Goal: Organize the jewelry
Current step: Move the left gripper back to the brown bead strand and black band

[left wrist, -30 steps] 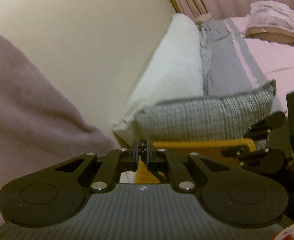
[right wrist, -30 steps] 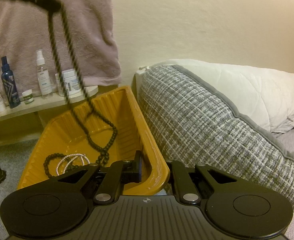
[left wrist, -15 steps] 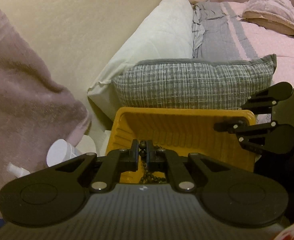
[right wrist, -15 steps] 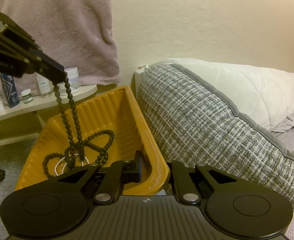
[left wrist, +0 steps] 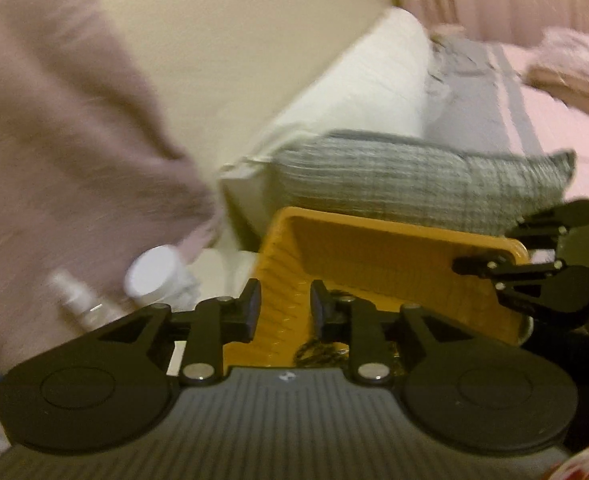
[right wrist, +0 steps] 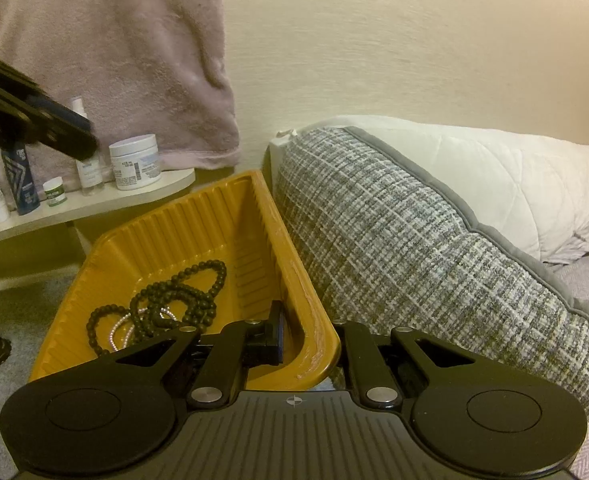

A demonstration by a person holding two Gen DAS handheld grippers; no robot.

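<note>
The left tongs hang over the near end of the yellow tray, jaws opening with nothing between them. Dark beads lie in the tray below. The right tongs clamp its right rim; a grey checked cushion lies behind it.

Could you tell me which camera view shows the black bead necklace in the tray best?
The right wrist view: the black bead necklace lies coiled in the yellow tray. The left wrist view shows only a blurred snatch.

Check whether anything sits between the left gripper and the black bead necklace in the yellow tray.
Nothing visible does. The left gripper, jaws opening with nothing between them, hangs over the yellow tray. The black bead necklace lies loose on the tray floor, tangled over a pale bead strand. The right gripper clamps the tray's near rim, off to the side.
</note>
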